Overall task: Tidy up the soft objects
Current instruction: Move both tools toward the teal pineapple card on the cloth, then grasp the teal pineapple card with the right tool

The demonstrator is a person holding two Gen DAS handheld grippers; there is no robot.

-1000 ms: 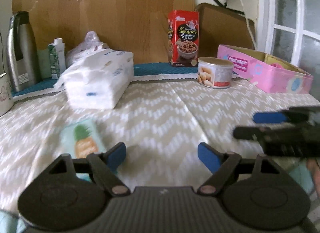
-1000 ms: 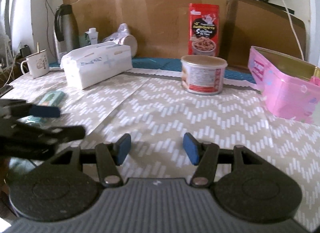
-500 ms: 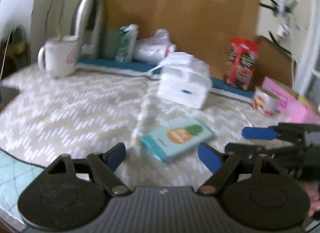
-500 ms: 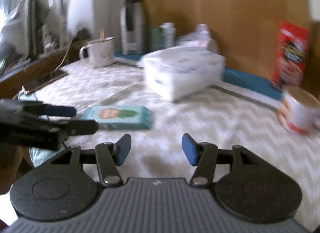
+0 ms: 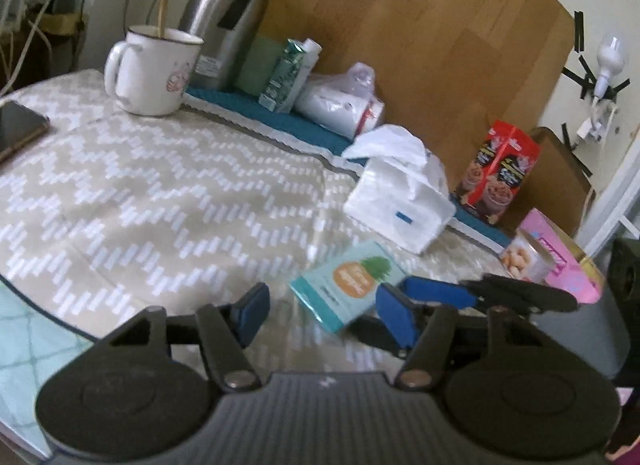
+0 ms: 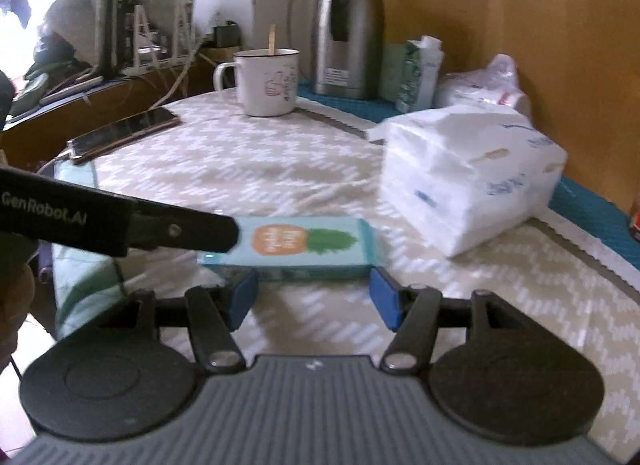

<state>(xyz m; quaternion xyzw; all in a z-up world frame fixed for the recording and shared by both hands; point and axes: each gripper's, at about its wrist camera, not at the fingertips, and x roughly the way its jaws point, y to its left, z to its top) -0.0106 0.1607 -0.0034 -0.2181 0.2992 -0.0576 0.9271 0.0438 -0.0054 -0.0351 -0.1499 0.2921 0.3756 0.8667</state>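
Both views have swung leftward since the earlier frames, and the teal pineapple-print pack [image 6: 298,243] now sits directly ahead of the right hand-held gripper [image 6: 313,298], where before it lay off to the side.

Right hand-held gripper: released, fingers spread wide, blue pads [image 6: 386,301] just short of the pack's near edge on either side. Contact cannot be confirmed; a narrow strip of surface shows between pads and pack.

Left hand-held gripper [image 5: 326,315]: released, fingers apart, holding nothing. In the right wrist view it enters from the left as a dark bar [image 6: 120,225] whose tip overlaps the pack's left end; whether it touches cannot be told. In the left wrist view the pack [image 5: 348,283] lies flat beyond the right-side pad, with the right hand-held gripper's fingers [image 5: 436,289] reaching in beside it.

The pack rests flat on the chevron-patterned surface [image 6: 260,153], near its front edge. The white tissue pack [image 6: 468,181] lies farther back and to the right, apart from it.

Other items noted: a white mug [image 6: 268,81] with a stick in it, a steel flask [image 6: 346,25], a green carton [image 6: 420,73], a phone [image 6: 124,131], a red box [image 5: 500,173], a tin [image 5: 524,261], a pink box [image 5: 560,261].
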